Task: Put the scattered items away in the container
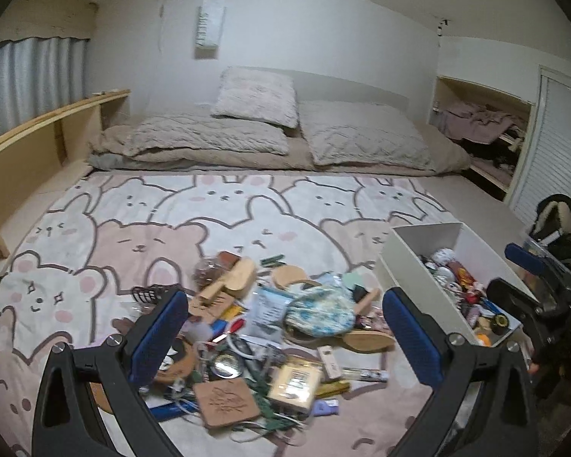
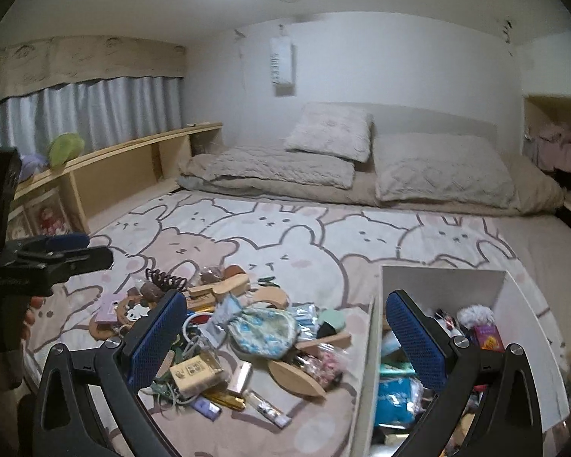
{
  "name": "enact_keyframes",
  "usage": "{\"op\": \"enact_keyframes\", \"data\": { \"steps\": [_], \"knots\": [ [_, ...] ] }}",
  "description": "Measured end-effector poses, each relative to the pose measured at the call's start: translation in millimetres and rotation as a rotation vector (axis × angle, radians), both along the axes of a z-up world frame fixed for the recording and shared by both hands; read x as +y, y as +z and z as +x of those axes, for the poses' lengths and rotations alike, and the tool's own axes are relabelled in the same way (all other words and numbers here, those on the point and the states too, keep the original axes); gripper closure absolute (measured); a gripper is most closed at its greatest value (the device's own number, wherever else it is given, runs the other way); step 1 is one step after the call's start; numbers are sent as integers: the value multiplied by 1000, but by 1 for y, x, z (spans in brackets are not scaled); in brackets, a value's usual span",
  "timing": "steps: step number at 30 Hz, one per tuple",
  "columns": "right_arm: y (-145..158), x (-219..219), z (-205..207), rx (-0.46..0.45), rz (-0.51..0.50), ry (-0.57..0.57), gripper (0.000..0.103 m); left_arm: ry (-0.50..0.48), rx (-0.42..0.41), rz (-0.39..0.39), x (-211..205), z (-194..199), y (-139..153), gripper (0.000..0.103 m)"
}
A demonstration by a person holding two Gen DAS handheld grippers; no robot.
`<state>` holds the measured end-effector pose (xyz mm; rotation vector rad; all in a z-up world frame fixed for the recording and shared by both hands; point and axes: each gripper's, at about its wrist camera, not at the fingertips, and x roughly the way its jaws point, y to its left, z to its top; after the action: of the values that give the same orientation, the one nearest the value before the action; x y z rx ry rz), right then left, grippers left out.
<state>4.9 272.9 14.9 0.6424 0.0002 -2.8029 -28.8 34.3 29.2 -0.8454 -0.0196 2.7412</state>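
Left gripper [image 1: 285,327]: jaws wide apart, nothing between the blue pads; raised above the pile of scattered items.
Right gripper [image 2: 285,327]: jaws wide apart, empty; raised over the near wall of the container, one finger above the pile, the other above the container interior.
Scattered items [image 1: 270,342]: heaped on the blanket, just left of the container.
Floral pouch [image 1: 319,312]: blue-patterned drawstring bag on top of the heap, near its centre.
Wooden brush [image 1: 232,280]: at the far edge of the heap, lying on its side.
Yellow box [image 1: 295,384]: at the near edge of the heap, beside a square brown coaster [image 1: 226,400].
Hair claw [image 2: 167,280]: dark, at the far left edge of the heap.
Container [image 1: 411,278]: white open-top box on the blanket, right of the heap, already partly filled with small objects.
Blanket [image 1: 95,251]: bear-and-rabbit print, covering the surface under all items.
Pillows [image 1: 259,97]: stacked on folded bedding at the far wall, well apart from the heap.
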Motion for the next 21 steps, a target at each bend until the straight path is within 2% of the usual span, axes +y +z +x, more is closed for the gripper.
{"op": "enact_keyframes", "data": {
  "steps": [10,21],
  "knots": [
    [-30,-35,-9,-25,20,53,0,88,55,4,-37,8,-17,0],
    [-76,-60,-16,-63,94,71,0,126,7,18,-56,8,-57,0]
  ]
}}
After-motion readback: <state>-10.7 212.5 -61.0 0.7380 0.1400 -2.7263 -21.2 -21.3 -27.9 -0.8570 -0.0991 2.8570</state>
